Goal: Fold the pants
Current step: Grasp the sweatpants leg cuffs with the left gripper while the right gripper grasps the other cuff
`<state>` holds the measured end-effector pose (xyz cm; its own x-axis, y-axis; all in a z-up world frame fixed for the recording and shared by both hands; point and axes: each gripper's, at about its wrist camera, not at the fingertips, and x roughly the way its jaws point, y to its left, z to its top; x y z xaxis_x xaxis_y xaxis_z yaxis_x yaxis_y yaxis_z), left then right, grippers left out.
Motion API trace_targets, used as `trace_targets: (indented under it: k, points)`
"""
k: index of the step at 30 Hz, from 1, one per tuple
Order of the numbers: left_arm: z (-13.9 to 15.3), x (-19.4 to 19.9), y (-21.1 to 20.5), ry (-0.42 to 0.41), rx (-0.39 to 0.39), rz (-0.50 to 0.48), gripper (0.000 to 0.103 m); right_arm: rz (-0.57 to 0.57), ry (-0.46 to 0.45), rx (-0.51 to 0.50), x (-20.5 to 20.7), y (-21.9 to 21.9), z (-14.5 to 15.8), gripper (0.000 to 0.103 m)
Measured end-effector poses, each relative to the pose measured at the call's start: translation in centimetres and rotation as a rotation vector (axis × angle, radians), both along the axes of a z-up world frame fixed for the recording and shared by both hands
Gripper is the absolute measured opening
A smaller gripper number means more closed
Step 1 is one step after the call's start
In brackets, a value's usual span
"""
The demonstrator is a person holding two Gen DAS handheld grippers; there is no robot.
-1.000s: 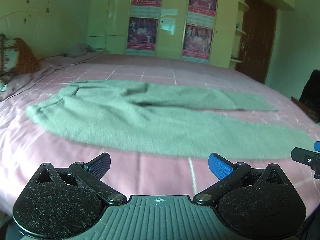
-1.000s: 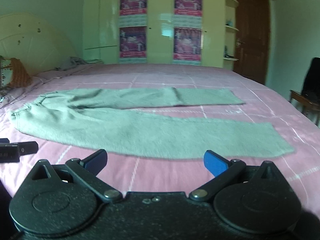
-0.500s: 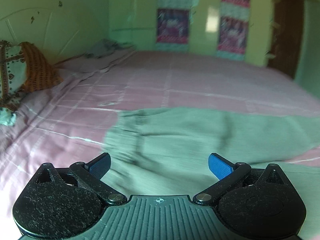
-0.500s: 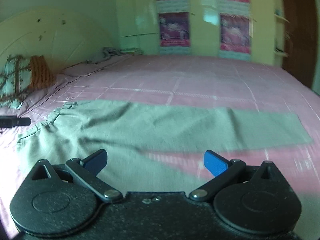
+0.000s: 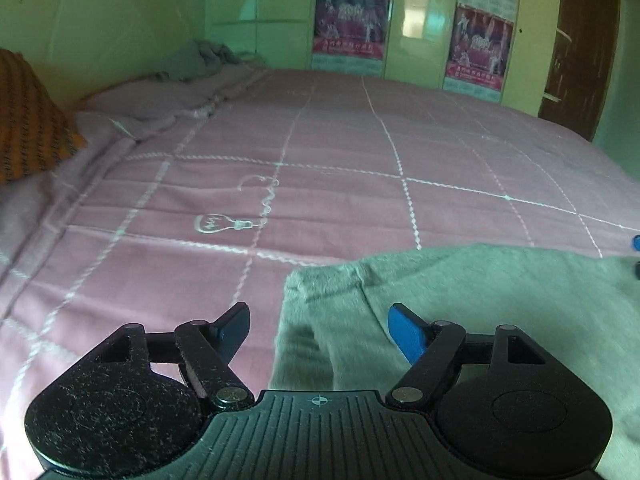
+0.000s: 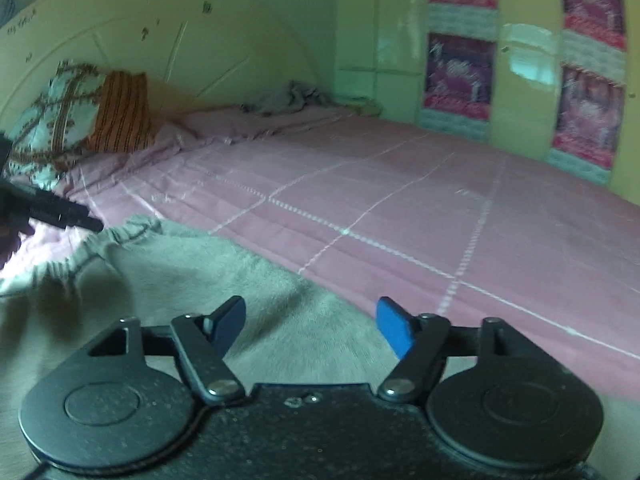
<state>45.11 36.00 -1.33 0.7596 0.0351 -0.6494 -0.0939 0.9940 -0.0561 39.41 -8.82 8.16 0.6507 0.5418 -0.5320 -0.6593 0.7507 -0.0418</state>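
Grey-green pants (image 5: 500, 300) lie flat on the pink checked bedspread (image 5: 340, 140). In the left wrist view their waist corner reaches between the fingers of my left gripper (image 5: 320, 328), whose jaws are closing but still stand apart, with no pad pressing on the cloth. In the right wrist view the gathered waistband (image 6: 120, 236) sits at the left, and the pants (image 6: 180, 280) spread under my right gripper (image 6: 312, 324). Its jaws are also closing, with fabric between them but not pinched. The left gripper's black finger (image 6: 60, 212) pokes in by the waistband.
An orange striped pillow (image 6: 120, 108) and a patterned pillow (image 6: 56, 120) lean on the cream headboard (image 6: 180, 40) at the left. A crumpled grey cloth (image 5: 200, 58) lies at the far corner. A wardrobe with posters (image 5: 352, 20) and a brown door (image 5: 580, 40) stand behind the bed.
Both grippers have swept left along the pants, from facing the legs to the waist end. Both have dropped closer to the fabric, and their jaws have narrowed.
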Motion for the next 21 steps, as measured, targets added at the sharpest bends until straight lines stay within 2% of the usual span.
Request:
trace_targets:
  k: [2, 6, 10, 13, 15, 16, 17, 18, 19, 20, 21]
  points:
    - [-1.1, 2.0, 0.7, 0.022, -0.057, 0.001, 0.076, 0.006, 0.021, -0.013, 2.1, 0.9, -1.1, 0.064]
    - [-2.7, 4.0, 1.1, 0.077, -0.042, -0.050, 0.075, -0.002, 0.040, -0.023, 5.5, 1.8, -2.9, 0.065]
    - [-3.3, 5.1, 2.7, 0.110, -0.079, -0.132, 0.075, 0.056, 0.096, -0.069, 8.0, 2.9, -4.3, 0.065]
    - [-4.0, 6.3, 2.6, 0.137, -0.057, -0.182, 0.075, 0.124, 0.158, -0.143, 9.3, 3.2, -5.2, 0.068]
    - [-4.5, 7.3, 2.3, 0.155, -0.032, -0.206, 0.074, 0.161, 0.172, -0.156, 9.7, 3.2, -5.3, 0.069]
    - [-4.7, 7.6, 2.0, 0.150, -0.016, -0.216, 0.069, 0.178, 0.185, -0.158, 9.9, 3.2, -5.2, 0.066]
    - [-5.0, 7.5, 1.8, 0.140, -0.019, -0.220, 0.052, 0.201, 0.179, -0.174, 9.9, 3.4, -5.1, 0.055]
    - [-4.9, 7.7, 1.7, 0.127, -0.036, -0.212, 0.043, 0.228, 0.176, -0.194, 9.9, 3.6, -5.1, 0.048]
    - [-4.9, 7.8, 1.5, 0.119, -0.044, -0.207, 0.036, 0.240, 0.182, -0.198, 9.9, 3.7, -5.0, 0.030]
    - [-4.9, 7.7, 1.2, 0.110, -0.053, -0.210, 0.025, 0.247, 0.200, -0.184, 9.8, 3.7, -4.8, 0.008]
    - [-4.8, 7.5, 0.9, 0.104, -0.050, -0.210, 0.022, 0.253, 0.216, -0.174, 9.7, 3.8, -4.7, 0.008]
